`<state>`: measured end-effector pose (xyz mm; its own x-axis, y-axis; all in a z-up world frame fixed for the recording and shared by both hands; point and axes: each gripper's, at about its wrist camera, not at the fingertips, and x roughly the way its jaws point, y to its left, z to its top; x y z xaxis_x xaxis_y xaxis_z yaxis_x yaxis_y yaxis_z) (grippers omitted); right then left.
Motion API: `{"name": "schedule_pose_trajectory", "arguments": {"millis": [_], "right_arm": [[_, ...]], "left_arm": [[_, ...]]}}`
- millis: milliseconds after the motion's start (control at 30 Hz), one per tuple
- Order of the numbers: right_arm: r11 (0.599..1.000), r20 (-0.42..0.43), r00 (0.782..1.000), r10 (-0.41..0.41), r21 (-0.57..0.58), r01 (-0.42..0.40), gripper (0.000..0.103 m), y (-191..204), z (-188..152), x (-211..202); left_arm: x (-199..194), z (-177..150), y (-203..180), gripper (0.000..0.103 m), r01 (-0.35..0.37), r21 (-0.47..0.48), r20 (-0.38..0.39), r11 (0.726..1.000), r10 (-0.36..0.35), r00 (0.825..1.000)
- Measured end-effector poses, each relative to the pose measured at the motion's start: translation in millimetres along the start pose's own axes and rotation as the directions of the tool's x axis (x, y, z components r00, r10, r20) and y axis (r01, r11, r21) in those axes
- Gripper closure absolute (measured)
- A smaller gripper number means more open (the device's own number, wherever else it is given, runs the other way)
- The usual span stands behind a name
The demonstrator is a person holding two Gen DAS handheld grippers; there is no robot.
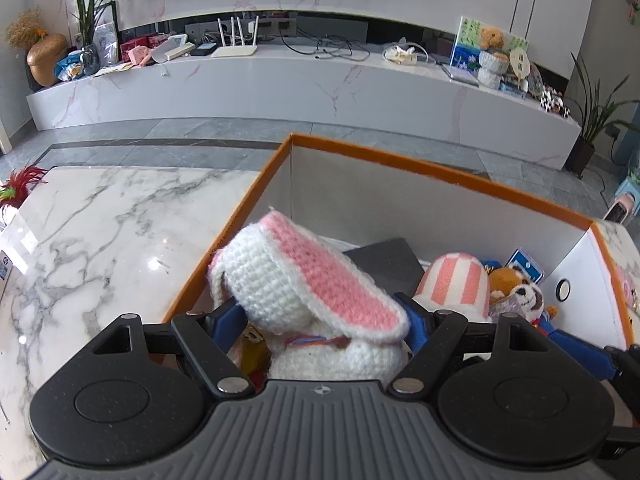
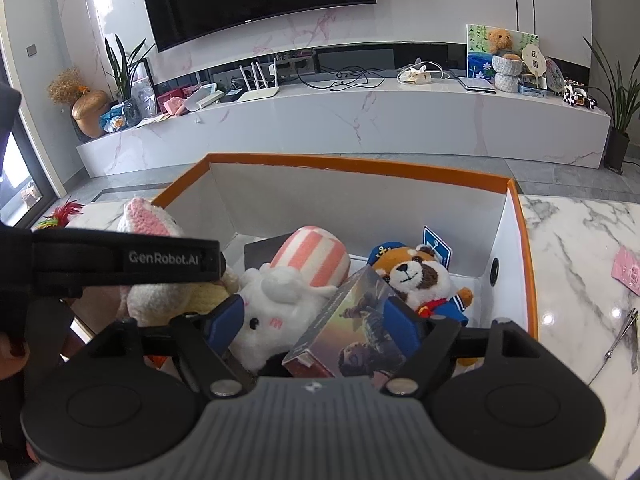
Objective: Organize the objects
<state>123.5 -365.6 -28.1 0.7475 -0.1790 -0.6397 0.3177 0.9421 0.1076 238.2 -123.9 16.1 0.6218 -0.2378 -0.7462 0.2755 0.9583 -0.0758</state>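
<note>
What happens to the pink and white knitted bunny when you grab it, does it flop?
The knitted bunny probably flops: its long pink ear already bends over sideways between the left gripper fingers. It looks like soft yarn, so likely light and squashy, not breakable. Its fuzzy knit should grip well rather than slip.

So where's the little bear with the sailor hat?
In the right wrist view, the sailor bear sits inside the orange-rimmed box, on its right side, beside the picture box and striped plush.

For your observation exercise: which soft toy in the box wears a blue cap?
The brown-and-white bear, by the box's right wall. The white plush and crocheted bunny are capless.
</note>
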Motion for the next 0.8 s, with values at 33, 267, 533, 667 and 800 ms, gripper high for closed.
{"name": "schedule_pose_trajectory", "arguments": {"millis": [33,267,533,667,800], "right_arm": [[1.0,0.001,1.0,-0.001,-0.001,0.001,0.024,0,0,-1],[1.0,0.004,1.0,-0.004,0.001,0.004,0.023,0,-1,-5],[0.998,0.019,0.998,-0.053,0.019,0.053,0.019,5,0,-23],[0.993,0.015,0.993,-0.115,0.02,0.114,0.014,12,-2,-37],[0.987,0.024,0.987,-0.158,0.004,0.158,0.011,17,-7,-55]], "left_arm": [[-2,1,1,0.012,0.002,-0.006,0.005,1.0,-0.002,1.0],[-19,5,3,0.012,-0.003,-0.013,0.08,1.0,0.004,0.997],[-35,3,5,0.012,0.0,-0.022,0.066,1.0,0.002,0.998],[-47,-3,16,0.012,-0.009,-0.057,0.057,0.998,0.013,0.998],[-63,-14,24,0.012,-0.048,-0.052,0.064,0.997,0.052,0.997]]}}
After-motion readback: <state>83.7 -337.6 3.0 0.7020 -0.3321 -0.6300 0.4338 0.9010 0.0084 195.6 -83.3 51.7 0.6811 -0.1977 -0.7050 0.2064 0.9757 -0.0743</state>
